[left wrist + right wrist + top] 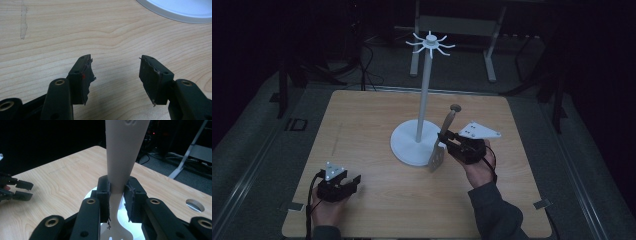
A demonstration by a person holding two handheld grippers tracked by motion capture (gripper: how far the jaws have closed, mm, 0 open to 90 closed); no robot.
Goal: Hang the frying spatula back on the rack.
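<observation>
The right gripper (451,141), clamped on the neck of a slotted spatula (443,140) beside the white stand (424,105), should lift it steadily toward the top hooks, while the left gripper (352,182) rests wide open on the table (377,115).

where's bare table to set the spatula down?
Free: the wide strip of table left of the stand base, beyond the left gripper; also the near edge between both hands. Crowded: around the spatula in the right gripper.
</observation>
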